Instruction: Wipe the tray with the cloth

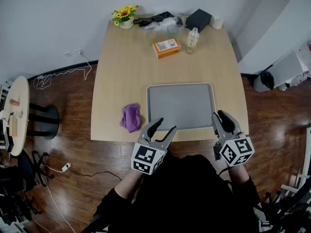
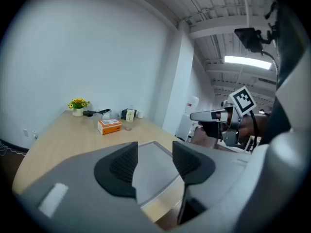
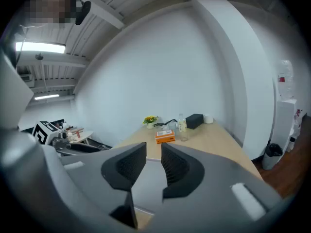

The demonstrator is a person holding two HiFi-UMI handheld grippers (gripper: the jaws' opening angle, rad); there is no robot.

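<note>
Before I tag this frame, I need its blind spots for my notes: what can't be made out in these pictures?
Cloth: head view only; neither gripper view shows it.
Tray: right gripper covers its near right corner in the head view; in the gripper views each gripper's body hides most of it.
Orange box: print too small everywhere.
Dark clutter at the far edge of the table: too small to name.
</note>
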